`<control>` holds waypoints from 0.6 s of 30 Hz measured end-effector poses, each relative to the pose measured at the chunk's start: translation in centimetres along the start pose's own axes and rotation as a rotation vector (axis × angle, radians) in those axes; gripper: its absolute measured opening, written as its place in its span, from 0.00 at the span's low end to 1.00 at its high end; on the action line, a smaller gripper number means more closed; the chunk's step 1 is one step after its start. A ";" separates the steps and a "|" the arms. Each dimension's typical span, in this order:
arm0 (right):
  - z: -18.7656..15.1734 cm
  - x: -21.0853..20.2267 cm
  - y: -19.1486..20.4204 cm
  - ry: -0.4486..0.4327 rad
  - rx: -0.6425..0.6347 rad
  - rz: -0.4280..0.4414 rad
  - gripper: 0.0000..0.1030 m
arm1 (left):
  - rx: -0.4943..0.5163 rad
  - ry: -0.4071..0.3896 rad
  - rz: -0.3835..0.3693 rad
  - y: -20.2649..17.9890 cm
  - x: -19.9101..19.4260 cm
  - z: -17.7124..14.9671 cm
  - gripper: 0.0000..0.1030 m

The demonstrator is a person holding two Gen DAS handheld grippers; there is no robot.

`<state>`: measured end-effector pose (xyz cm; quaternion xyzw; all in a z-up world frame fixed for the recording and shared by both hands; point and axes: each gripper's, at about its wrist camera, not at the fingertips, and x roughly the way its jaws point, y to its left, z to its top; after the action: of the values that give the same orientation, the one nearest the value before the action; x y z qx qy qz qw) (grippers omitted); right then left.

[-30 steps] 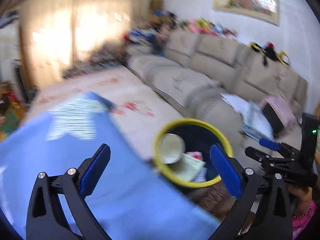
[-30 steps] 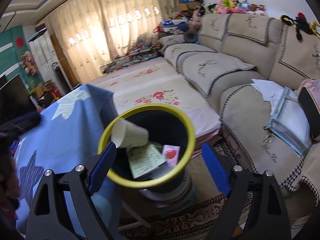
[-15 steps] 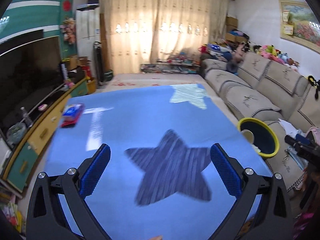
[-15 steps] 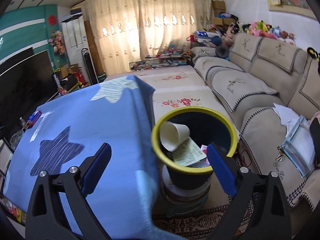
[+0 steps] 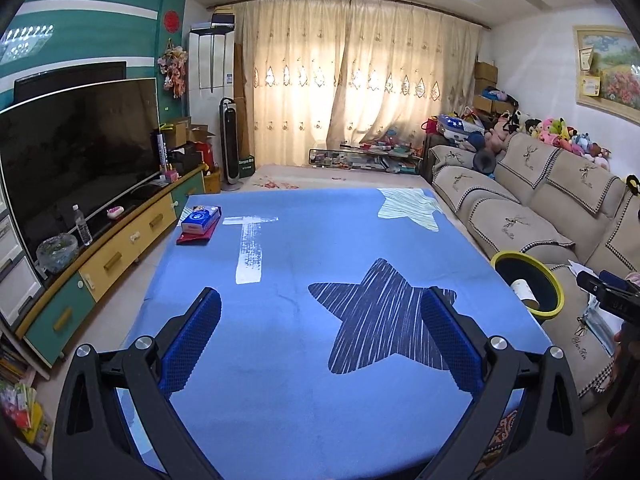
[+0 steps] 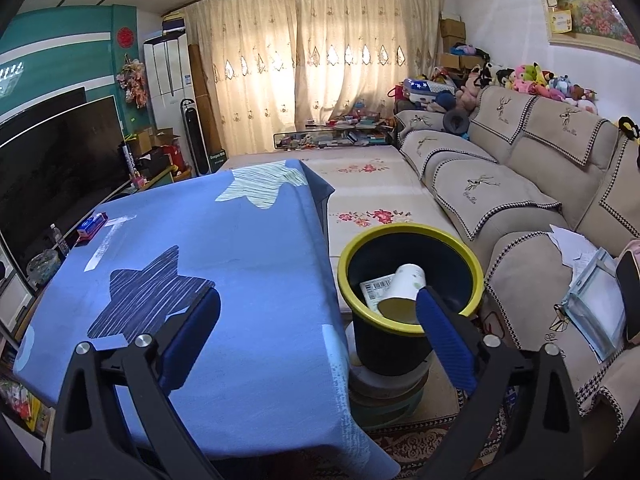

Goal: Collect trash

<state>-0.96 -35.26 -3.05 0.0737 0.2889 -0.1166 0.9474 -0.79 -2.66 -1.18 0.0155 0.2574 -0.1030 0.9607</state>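
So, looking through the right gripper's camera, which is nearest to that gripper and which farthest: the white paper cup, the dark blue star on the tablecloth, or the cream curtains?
1. Dark blue star: nearest, on the blue tablecloth by the right gripper's left finger.
2. White paper cup: close second, in the yellow-rimmed bin, by the right finger.
3. Cream curtains: farthest, across the room.

Matt blue cloth tablecloth point(image 5: 304, 240), glossy plastic bin point(image 6: 472, 264), paper cup point(image 6: 404, 288)
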 end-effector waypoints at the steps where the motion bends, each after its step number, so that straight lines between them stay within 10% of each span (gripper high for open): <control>1: 0.0 0.0 0.1 -0.001 0.000 0.002 0.91 | -0.003 -0.002 0.000 0.1 -0.2 0.0 0.95; 18: 0.2 0.3 0.8 0.005 -0.009 0.021 0.91 | -0.007 0.023 -0.003 -0.5 1.3 0.3 0.95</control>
<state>-0.36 -34.64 -2.99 0.0727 0.2910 -0.1051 0.9482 0.32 -3.45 -1.55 0.0131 0.2688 -0.1036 0.9575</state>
